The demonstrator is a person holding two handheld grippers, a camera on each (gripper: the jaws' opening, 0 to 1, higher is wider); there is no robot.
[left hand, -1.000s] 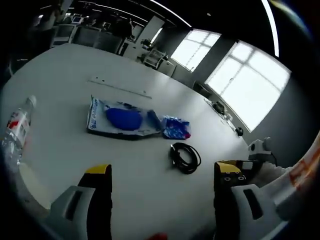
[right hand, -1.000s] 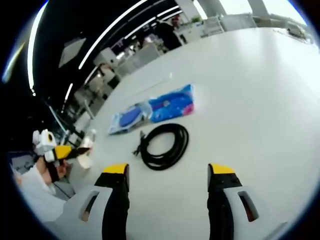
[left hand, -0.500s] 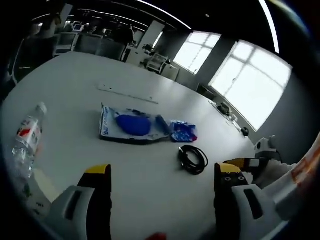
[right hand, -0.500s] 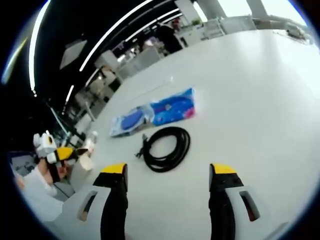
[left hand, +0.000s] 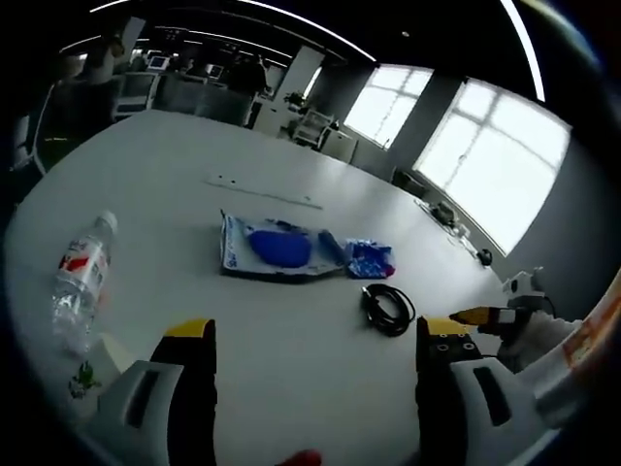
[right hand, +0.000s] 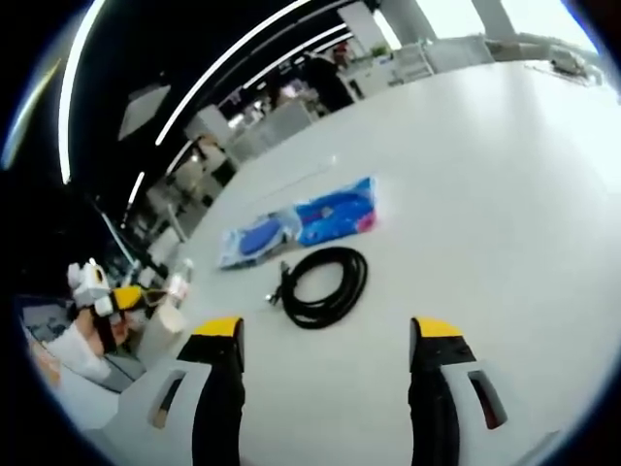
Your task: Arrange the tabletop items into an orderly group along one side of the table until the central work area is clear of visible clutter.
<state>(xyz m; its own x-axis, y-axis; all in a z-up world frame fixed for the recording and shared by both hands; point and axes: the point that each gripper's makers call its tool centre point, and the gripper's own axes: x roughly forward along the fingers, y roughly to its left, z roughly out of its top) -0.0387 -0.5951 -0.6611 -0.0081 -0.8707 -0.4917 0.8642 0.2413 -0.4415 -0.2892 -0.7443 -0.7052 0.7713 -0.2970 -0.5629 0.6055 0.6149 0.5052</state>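
On the white table (left hand: 175, 175) lie a clear bag holding a blue object (left hand: 274, 249), a small blue patterned packet (left hand: 371, 258) and a coiled black cable (left hand: 388, 307). A water bottle with a red label (left hand: 78, 282) lies at the left. My left gripper (left hand: 306, 335) is open above the near edge, with nothing between its jaws. In the right gripper view the cable (right hand: 323, 286), the clear bag (right hand: 254, 237) and the blue packet (right hand: 338, 214) lie ahead of my right gripper (right hand: 328, 330), which is open and empty. The other gripper's yellow tip (right hand: 121, 296) shows at the left.
A white paper cup (right hand: 163, 320) stands near the table's left edge beside the bottle (right hand: 180, 278). Small dark items (left hand: 482, 256) sit at the far right of the table. Desks, chairs and people (left hand: 254, 73) are beyond the table, and bright windows (left hand: 475, 165).
Both views have pulled back from the table, so the bag, packet and cable look smaller and farther. The bottle shows more fully at the left. The items have not moved.
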